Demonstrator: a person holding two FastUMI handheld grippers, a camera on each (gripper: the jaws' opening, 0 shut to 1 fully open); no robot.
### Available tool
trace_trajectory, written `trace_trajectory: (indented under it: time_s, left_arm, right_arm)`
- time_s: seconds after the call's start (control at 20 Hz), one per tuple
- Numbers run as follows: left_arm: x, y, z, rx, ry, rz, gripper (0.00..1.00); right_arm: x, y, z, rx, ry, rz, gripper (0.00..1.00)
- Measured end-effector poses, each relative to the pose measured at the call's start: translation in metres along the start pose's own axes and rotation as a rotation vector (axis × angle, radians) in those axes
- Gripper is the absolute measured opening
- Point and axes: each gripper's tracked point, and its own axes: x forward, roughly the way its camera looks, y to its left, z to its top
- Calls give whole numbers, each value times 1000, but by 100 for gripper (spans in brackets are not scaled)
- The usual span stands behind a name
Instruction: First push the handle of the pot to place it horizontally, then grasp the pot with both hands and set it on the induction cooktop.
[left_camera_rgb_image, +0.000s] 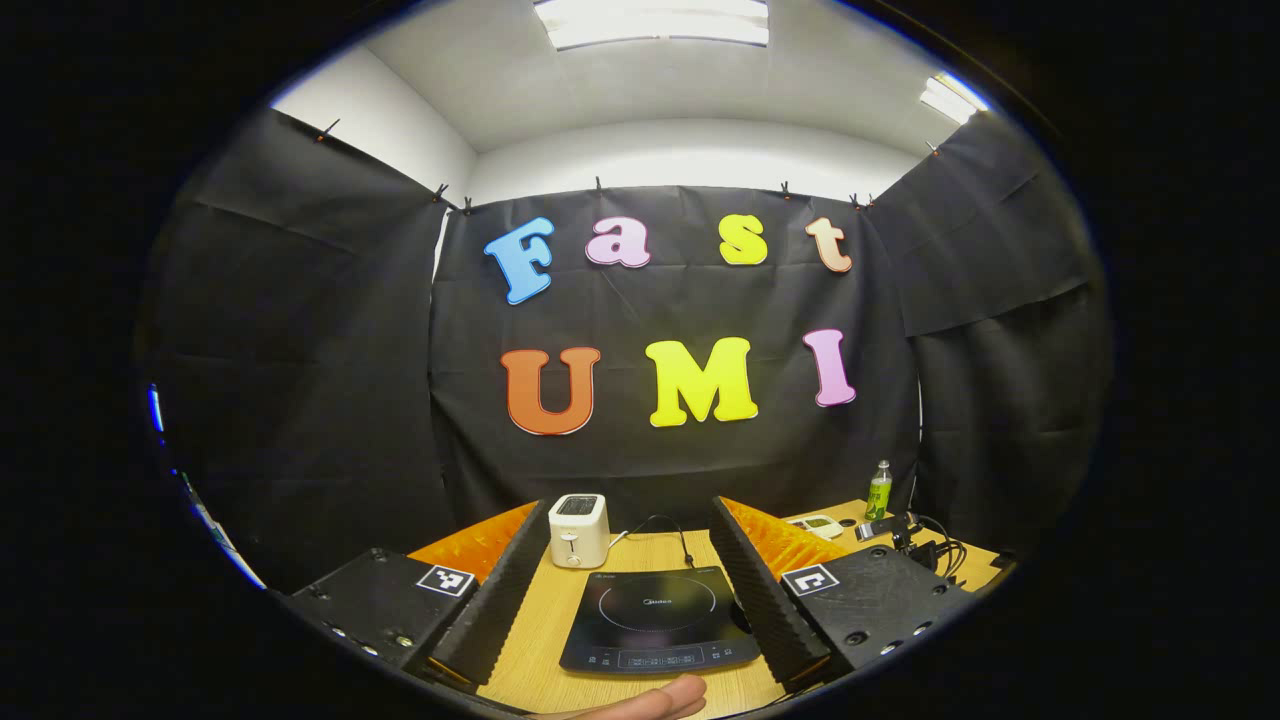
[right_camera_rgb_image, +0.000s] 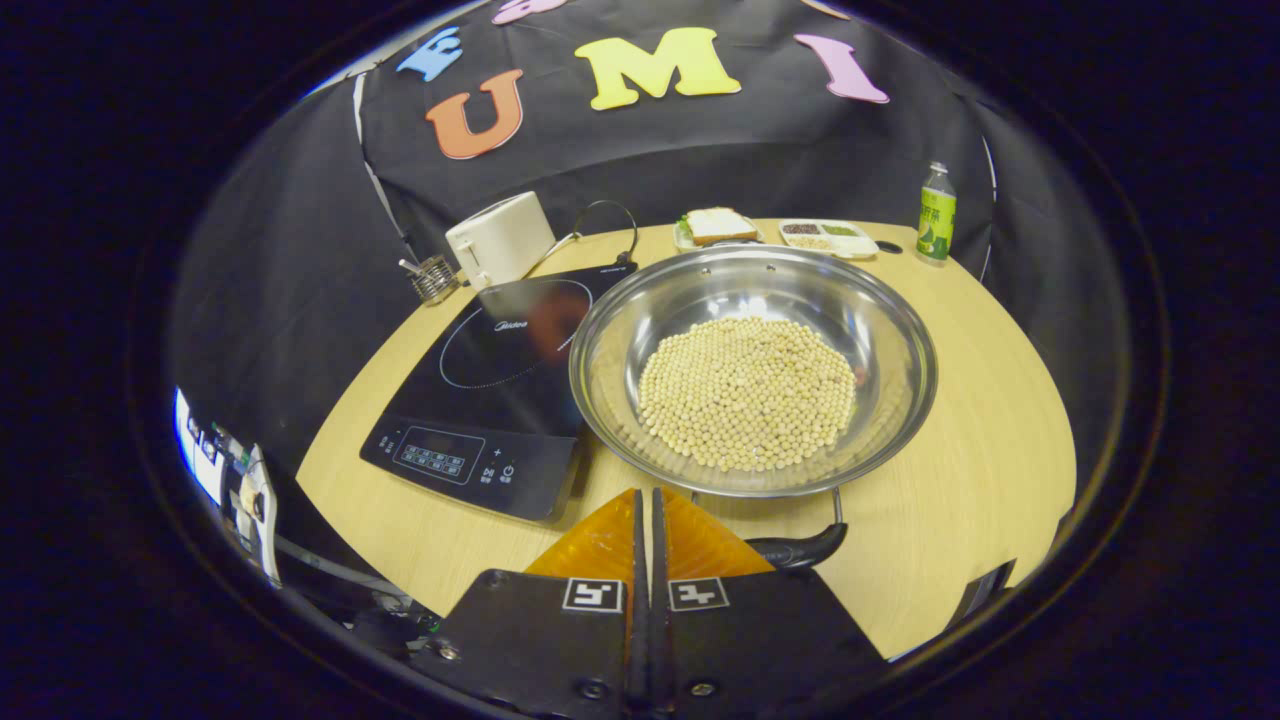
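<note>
- Left gripper view: the left gripper holds its jaws wide, empty, framing the induction cooktop on the tabletop, presumably waiting for the two-handed lift.
- Right gripper view: the right gripper has jaws pressed together, suited to pushing; the pot of beans sits just ahead, its handle beside their right edge.

Both views share the cooktop

Each claw is a matte black body with screws, a white square marker per side, ribbed black pads and orange finger backs; the right claw looks alike.
</note>
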Motion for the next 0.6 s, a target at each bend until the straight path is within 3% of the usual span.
trace_trajectory:
  time_s: [0.05,0.3,0.45,0.6]
  left_arm:
    - [0,0,-1,2,3,0,95]
    - [-1,-7,-7,-5,16,-16,95]
    - [-2,-17,-11,-35,39,-68,95]
    - [-5,-12,-8,-16,26,-52,95]
  right_arm:
    - [0,0,0,-2,1,-1,4]
    - [-3,-9,-3,-18,7,-13,4]
    - [-4,-14,-1,-33,5,-18,4]
    - [-6,-18,-2,-57,1,-19,1]
